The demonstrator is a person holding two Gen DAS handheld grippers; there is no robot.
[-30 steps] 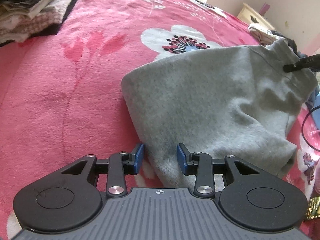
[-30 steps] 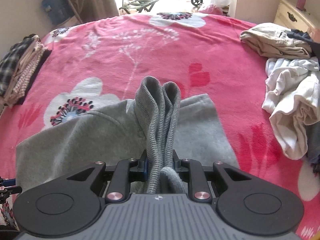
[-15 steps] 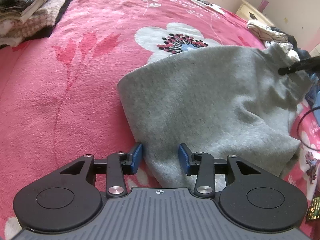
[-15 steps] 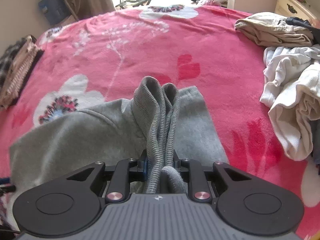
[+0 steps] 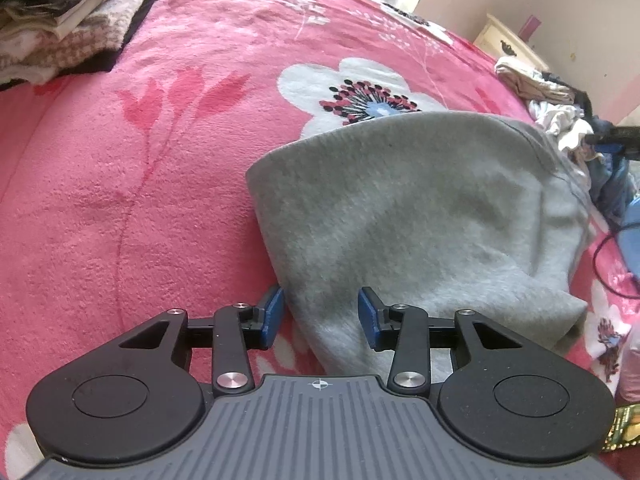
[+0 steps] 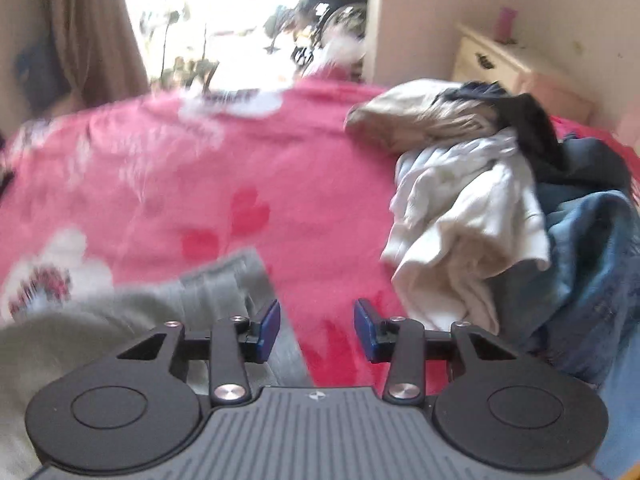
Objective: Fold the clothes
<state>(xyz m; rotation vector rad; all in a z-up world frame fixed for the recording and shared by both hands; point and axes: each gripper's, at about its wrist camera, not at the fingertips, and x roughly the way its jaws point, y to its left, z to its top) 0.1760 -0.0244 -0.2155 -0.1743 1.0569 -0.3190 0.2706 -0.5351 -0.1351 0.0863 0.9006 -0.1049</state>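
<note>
One grey sweatshirt (image 5: 404, 216) lies folded on the pink floral blanket (image 5: 120, 200) of the bed, its near edge running between the fingers of my left gripper (image 5: 320, 314). The jaws there stand wide, the two blue pads on either side of the cloth and closed on nothing. My right gripper (image 6: 316, 326) hangs over bare blanket just beside the sweatshirt's ribbed end (image 6: 224, 280), jaws equally wide and empty (this view is smeared with motion blur, so fine detail is lost). Two heaps of other clothing frame the scene: one stack of folded garments (image 5: 68, 20), a plaid piece on top, at the far left of the bed, and one loose pile (image 6: 500, 208) to the right, in which I count a tan piece, a white one, a dark one and blue denim. One cream nightstand (image 6: 504, 68) stands against the wall beyond.
</note>
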